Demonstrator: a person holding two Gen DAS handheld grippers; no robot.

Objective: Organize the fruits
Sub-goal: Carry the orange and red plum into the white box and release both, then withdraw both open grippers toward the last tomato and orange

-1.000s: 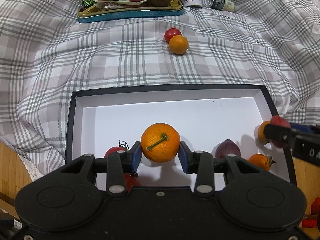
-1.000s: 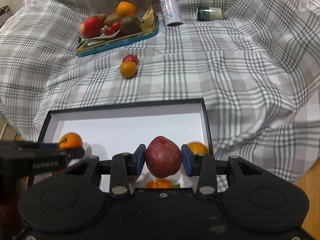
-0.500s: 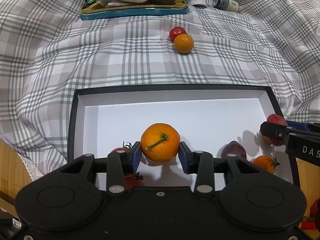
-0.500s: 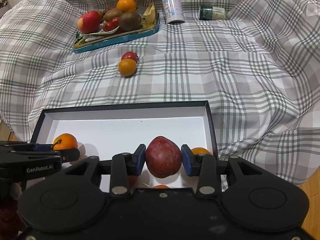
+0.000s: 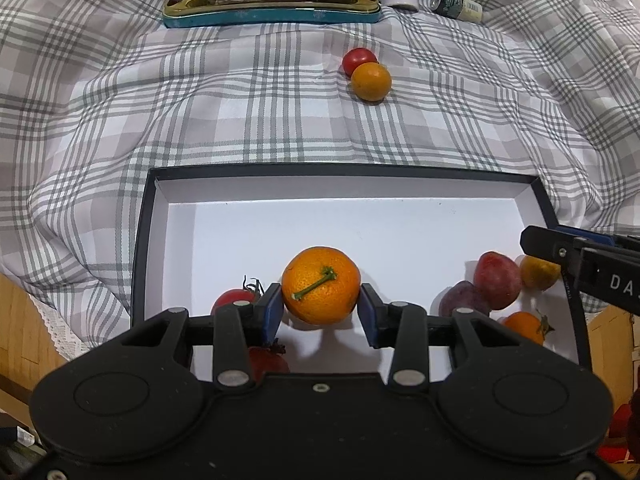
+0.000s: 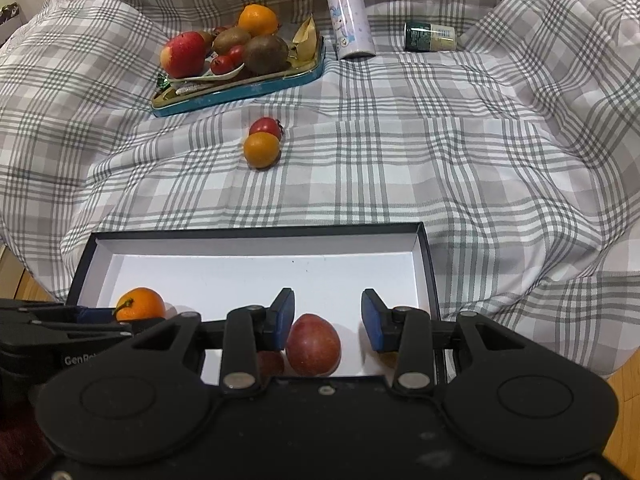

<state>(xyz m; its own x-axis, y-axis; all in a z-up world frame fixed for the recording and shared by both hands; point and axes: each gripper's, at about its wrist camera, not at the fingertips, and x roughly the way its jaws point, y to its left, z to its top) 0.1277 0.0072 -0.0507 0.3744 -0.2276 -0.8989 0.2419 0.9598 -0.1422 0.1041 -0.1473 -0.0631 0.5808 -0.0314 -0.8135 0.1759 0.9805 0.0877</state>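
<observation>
Left wrist view: left gripper point(image 5: 320, 312) jaws opening around the orange point(image 5: 321, 285) in the box point(image 5: 160, 208). Right gripper point(image 6: 328, 320) spread, plum point(image 6: 313, 350) released. Orange could roll toward 3 o'clock fruit.

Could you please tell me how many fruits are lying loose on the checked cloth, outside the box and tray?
2: a red fruit and an orange fruit just in front of it, between the tray and the box. Folds in the cloth might hide more.
</observation>
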